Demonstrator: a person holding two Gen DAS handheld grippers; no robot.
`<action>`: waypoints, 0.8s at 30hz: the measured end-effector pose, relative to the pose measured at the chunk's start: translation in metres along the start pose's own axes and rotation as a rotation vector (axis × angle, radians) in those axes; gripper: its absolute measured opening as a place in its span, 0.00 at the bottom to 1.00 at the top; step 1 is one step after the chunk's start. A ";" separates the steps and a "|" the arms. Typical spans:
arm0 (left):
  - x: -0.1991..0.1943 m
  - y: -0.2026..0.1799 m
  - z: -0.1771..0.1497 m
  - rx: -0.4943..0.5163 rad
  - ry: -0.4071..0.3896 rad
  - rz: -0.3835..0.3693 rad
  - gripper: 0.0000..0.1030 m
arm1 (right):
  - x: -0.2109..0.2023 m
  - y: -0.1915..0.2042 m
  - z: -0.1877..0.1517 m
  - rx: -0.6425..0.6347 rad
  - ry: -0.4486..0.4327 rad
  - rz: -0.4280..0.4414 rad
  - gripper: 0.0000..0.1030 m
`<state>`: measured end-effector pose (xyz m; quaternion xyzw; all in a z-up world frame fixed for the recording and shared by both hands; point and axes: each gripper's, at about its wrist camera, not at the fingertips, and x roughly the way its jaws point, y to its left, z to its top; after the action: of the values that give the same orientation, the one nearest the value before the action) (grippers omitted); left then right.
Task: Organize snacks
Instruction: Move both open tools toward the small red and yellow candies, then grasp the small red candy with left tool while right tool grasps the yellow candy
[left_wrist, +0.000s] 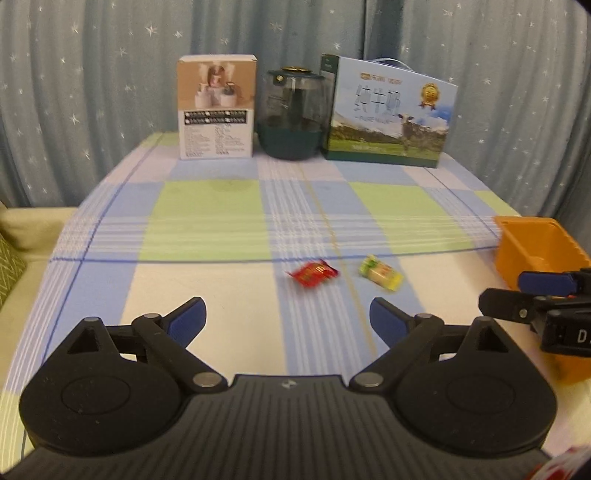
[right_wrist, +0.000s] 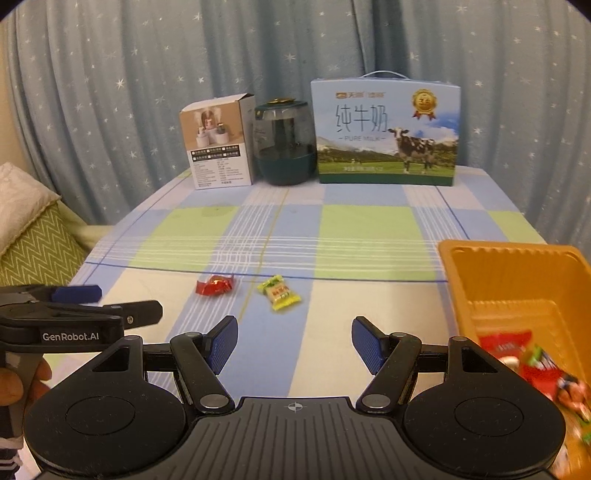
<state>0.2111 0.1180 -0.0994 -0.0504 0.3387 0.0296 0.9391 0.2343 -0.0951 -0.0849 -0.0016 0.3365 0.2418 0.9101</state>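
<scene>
A red wrapped candy (left_wrist: 313, 272) (right_wrist: 215, 285) and a yellow-green wrapped candy (left_wrist: 380, 276) (right_wrist: 279, 292) lie side by side on the checked tablecloth. An orange plastic tray (left_wrist: 532, 251) (right_wrist: 517, 280) stands at the right and holds several red and green wrapped snacks (right_wrist: 532, 365). My left gripper (left_wrist: 288, 321) is open and empty, just short of the two candies. My right gripper (right_wrist: 294, 343) is open and empty, near the yellow-green candy, with the tray to its right. Each gripper shows at the edge of the other's view.
At the back of the table stand a white product box (left_wrist: 217, 107), a dark green jar (left_wrist: 291, 114) and a blue milk carton (left_wrist: 388, 110). A star-patterned curtain hangs behind. A green zigzag cushion (right_wrist: 37, 251) lies off the table's left edge.
</scene>
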 end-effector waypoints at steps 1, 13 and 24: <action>0.004 0.002 0.000 -0.002 -0.008 -0.006 0.92 | 0.006 -0.001 0.000 -0.014 0.004 0.001 0.66; 0.054 0.003 0.010 0.097 0.019 -0.009 0.88 | 0.065 -0.010 -0.001 -0.028 0.042 0.029 0.66; 0.076 0.009 0.011 0.124 0.031 -0.036 0.81 | 0.112 0.004 0.007 -0.130 0.023 0.050 0.49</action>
<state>0.2752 0.1302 -0.1404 0.0013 0.3534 -0.0091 0.9354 0.3102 -0.0416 -0.1479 -0.0549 0.3302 0.2860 0.8979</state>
